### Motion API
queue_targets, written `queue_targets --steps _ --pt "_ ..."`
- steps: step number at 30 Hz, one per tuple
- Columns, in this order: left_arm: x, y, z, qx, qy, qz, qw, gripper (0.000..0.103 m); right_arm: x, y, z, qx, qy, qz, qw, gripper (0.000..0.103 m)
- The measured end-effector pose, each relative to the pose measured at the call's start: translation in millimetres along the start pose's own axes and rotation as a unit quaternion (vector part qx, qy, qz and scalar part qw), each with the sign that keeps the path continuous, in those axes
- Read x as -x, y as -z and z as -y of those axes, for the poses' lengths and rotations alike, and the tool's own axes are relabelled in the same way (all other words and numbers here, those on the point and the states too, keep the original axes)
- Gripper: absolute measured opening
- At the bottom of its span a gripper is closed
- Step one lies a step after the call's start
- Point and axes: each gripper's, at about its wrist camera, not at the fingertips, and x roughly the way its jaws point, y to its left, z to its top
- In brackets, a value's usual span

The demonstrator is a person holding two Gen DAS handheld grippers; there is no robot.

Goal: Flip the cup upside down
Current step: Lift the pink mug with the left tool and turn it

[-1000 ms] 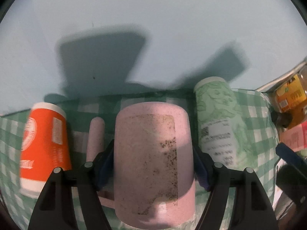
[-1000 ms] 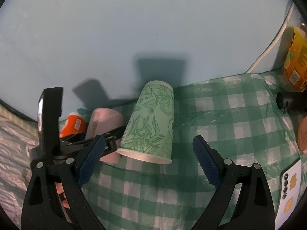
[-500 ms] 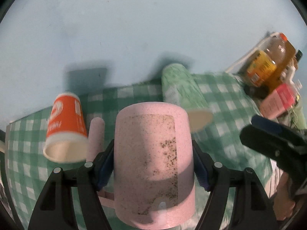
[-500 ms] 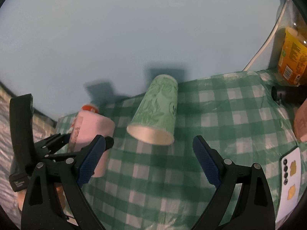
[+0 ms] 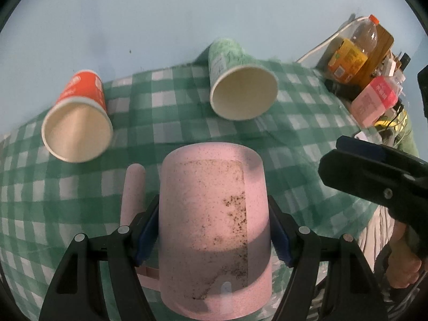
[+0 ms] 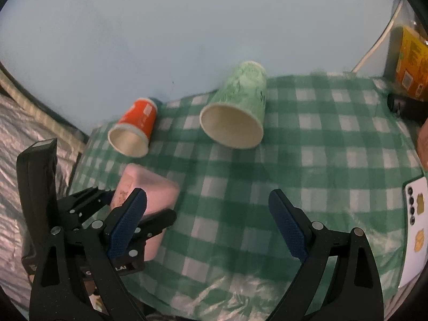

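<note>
The left gripper (image 5: 212, 230) clamps a pink mug (image 5: 214, 230) by its sides above a green checked tablecloth (image 5: 80, 187). The right gripper (image 6: 207, 222) hangs spread wide, gripping nothing. An orange paper cup (image 5: 77, 123) and a green paper cup (image 5: 240, 85) sit beyond.

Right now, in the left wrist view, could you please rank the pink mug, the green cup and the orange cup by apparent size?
1. pink mug, though it is nearest the camera
2. green cup and orange cup: look alike, so unranked
</note>
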Motion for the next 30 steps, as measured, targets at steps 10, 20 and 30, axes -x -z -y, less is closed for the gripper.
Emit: queue_targets --steps 10,20,30 --pt "-11.1 12.8 4.8 0.005 0.007 -0.02 0.9998 0.074 -11.8 6.8 8.5 -0.01 0.001 -0.033 0.999 0.092" --pt "-12.7 12.2 7.6 0.005 -0.001 -0.024 0.9997 0.074 -14.7 10.0 14.2 -0.02 -0.003 -0.038 0.999 0.092" --pt "-5.4 11.7 14.6 -0.008 -0.008 -0.037 0.9993 0.088 -11.0 8.8 10.9 -0.021 -0.005 -0.036 0.999 0.092"
